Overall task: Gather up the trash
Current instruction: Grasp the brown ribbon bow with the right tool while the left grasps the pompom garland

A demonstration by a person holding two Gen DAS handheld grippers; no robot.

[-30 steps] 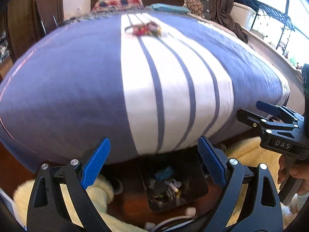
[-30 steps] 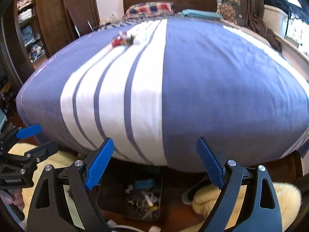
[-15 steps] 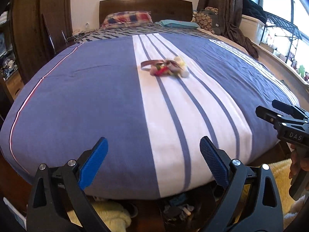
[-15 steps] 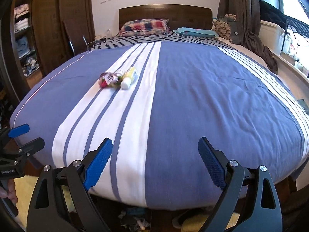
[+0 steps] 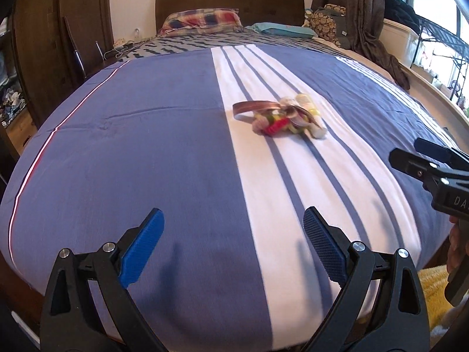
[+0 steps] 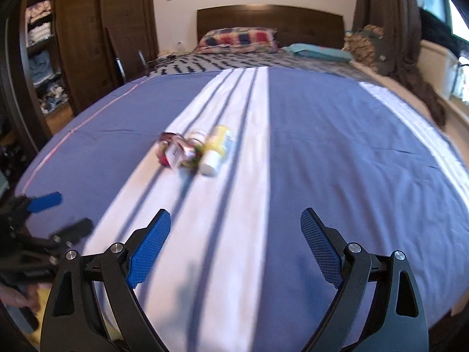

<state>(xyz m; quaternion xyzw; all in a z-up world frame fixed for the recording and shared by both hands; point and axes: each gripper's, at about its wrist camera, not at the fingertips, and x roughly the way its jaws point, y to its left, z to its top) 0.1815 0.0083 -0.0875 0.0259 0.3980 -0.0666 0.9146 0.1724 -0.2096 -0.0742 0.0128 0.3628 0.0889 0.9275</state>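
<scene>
While your left gripper [image 5: 233, 234] hangs over the near edge of the bed [image 5: 146, 146], its blue pads stand wide apart with nothing between them. Your right gripper [image 6: 236, 236] is spread just as wide and also holds nothing. The trash pile [image 5: 281, 117] lies on the white stripe of the blue cover, at about 1 o'clock from your left gripper and well apart from it. From your right gripper it sits near 11 o'clock: crumpled wrappers [image 6: 176, 152] touching a yellow bottle with a white cap [image 6: 217, 149], which lies on its side, cap toward you. A plaid pillow [image 5: 202, 20] rests at 12 o'clock by the headboard [image 6: 269, 16].
</scene>
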